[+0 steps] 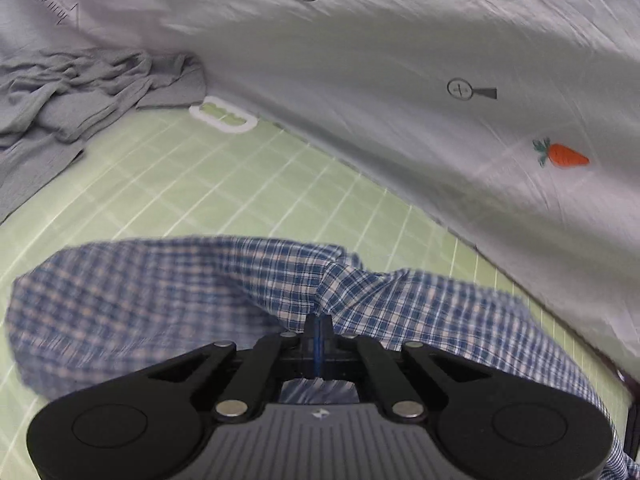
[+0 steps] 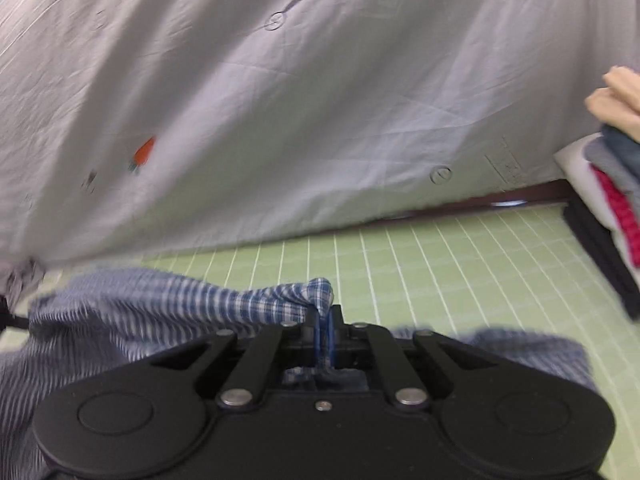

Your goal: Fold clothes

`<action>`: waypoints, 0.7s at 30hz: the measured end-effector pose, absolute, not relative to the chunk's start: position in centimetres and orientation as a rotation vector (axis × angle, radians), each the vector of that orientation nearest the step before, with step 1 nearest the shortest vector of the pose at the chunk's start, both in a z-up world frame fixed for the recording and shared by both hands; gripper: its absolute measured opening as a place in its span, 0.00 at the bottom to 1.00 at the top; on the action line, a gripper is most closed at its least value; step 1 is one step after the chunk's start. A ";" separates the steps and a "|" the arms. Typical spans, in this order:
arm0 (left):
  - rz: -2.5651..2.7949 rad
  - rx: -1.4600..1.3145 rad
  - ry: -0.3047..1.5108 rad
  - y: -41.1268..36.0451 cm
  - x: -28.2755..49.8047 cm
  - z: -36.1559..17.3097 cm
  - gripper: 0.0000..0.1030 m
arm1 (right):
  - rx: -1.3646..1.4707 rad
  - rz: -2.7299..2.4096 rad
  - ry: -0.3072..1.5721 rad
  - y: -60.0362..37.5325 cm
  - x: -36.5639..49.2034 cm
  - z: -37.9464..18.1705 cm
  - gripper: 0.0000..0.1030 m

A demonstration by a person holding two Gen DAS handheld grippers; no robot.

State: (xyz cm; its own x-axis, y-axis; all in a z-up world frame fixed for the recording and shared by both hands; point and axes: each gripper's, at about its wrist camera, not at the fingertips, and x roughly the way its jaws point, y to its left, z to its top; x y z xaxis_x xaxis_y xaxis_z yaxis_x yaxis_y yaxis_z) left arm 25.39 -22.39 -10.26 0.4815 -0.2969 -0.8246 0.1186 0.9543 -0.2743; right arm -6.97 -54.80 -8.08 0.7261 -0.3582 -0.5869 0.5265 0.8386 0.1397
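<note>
Each claw is clamped on a pinch of the blue plaid garment (image 1: pixel 168 296), the left claw (image 1: pixel 319 320) and right claw (image 2: pixel 324 312) at separate edges, likely to lift and spread it over the green grid mat (image 1: pixel 240 184) for folding.

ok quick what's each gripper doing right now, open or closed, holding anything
Left gripper: closed, pinching the blue plaid garment.
Right gripper: closed, pinching a bunched fold of the same plaid garment.

left gripper (image 1: pixel 319 322) clamped shut, right gripper (image 2: pixel 325 316) clamped shut
</note>
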 end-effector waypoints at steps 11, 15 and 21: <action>-0.165 -0.216 1.227 -14.3 16.1 -15.8 0.00 | 0.455 -0.510 0.826 -49.5 -12.9 -14.1 0.06; -0.212 -0.213 1.147 -13.4 16.0 -13.2 0.01 | 0.412 -0.523 0.757 -49.5 -12.4 -12.0 0.33; -0.274 -0.286 1.003 -14.9 17.2 -9.6 0.73 | 0.379 -0.585 0.687 -50.7 -9.4 -10.2 1.00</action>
State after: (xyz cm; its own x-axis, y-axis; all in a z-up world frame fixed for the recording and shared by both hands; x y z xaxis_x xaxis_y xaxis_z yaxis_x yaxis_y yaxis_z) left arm 17.23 -14.89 -9.62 0.5102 -0.3536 -0.7840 0.0939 0.9290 -0.3580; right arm -9.41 -50.70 -10.25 0.6245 -0.3762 -0.6845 0.6162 0.7758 0.1358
